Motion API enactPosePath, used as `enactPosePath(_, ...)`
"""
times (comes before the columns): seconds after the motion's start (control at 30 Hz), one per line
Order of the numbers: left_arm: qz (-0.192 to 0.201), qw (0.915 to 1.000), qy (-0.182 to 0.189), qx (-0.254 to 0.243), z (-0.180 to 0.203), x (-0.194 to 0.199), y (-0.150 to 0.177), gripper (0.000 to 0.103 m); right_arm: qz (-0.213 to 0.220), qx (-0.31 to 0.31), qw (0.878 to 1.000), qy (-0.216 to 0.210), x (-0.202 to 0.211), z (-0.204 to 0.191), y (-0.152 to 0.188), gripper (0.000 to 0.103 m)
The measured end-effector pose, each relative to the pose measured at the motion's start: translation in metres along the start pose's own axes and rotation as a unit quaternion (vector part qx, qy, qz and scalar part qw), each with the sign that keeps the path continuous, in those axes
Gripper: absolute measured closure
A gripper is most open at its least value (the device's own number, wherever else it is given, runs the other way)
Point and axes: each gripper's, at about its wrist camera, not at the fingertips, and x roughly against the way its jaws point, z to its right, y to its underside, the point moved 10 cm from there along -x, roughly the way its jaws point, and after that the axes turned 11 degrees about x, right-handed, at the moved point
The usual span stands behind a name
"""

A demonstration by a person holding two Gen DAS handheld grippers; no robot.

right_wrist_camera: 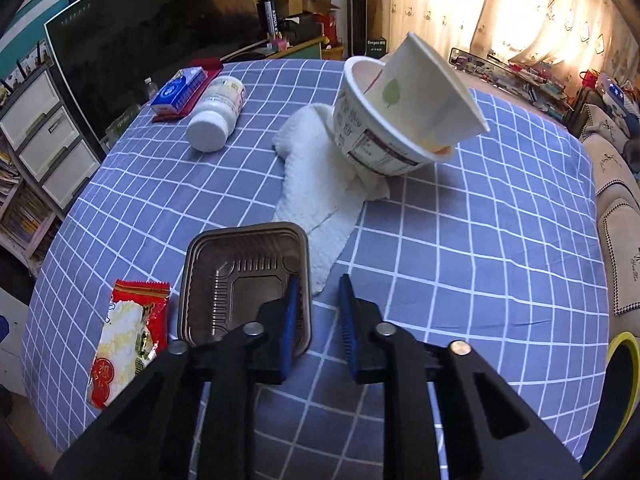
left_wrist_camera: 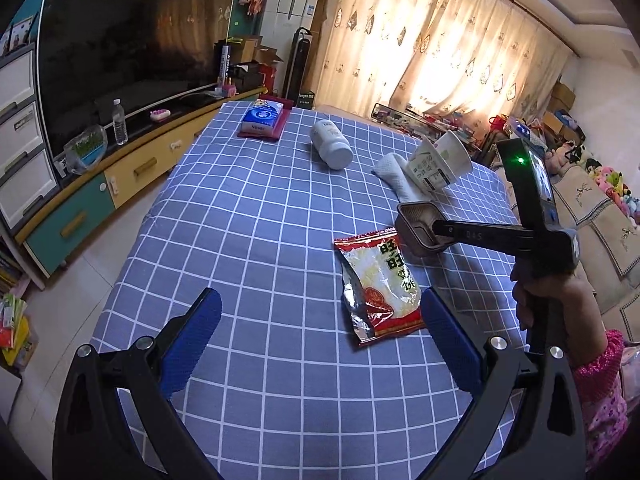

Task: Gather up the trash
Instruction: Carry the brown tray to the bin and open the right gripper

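Note:
A dark plastic tray [right_wrist_camera: 240, 280] sits on the blue checked tablecloth [right_wrist_camera: 460, 240]. My right gripper [right_wrist_camera: 320, 308] straddles the tray's near right wall: the left finger is inside, the right finger stands outside with a strip of cloth showing between it and the wall. A red snack wrapper [right_wrist_camera: 128, 336] lies left of the tray. In the left wrist view the wrapper [left_wrist_camera: 380, 284] lies just ahead of my left gripper [left_wrist_camera: 320, 340], which is wide open and empty. A noodle bowl [right_wrist_camera: 380, 132] with a paper cup in it leans on a white paper towel [right_wrist_camera: 316, 200].
A white bottle [right_wrist_camera: 216, 120] lies on its side further back, beside a blue tissue pack [right_wrist_camera: 178, 92]. A television and cabinet [left_wrist_camera: 120, 64] run along the left, a sofa [left_wrist_camera: 592, 216] along the right. A yellow-rimmed container [right_wrist_camera: 624, 380] shows at the right edge. A hand [left_wrist_camera: 560, 304] holds the right gripper.

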Motion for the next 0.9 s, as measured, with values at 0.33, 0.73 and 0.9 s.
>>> enactPosePath(0.33,-0.006,1.0,0.002,-0.008,0.009,-0.003,0.006,0.005,0.036,-0.02,0.999,-0.007,0.031,0.004,0.007,0.098)
enactPosePath(0.73,-0.022,0.9994,0.008,-0.027,0.031,-0.013,0.022,0.005,0.121,-0.176,0.971,0.112,0.154,0.127,0.105,0.098)
enactPosePath(0.9,-0.031,0.9987,0.009,-0.039,0.044,-0.021,0.03,0.005,0.118,-0.258,0.938,0.199,0.196,0.211,0.171,0.098)
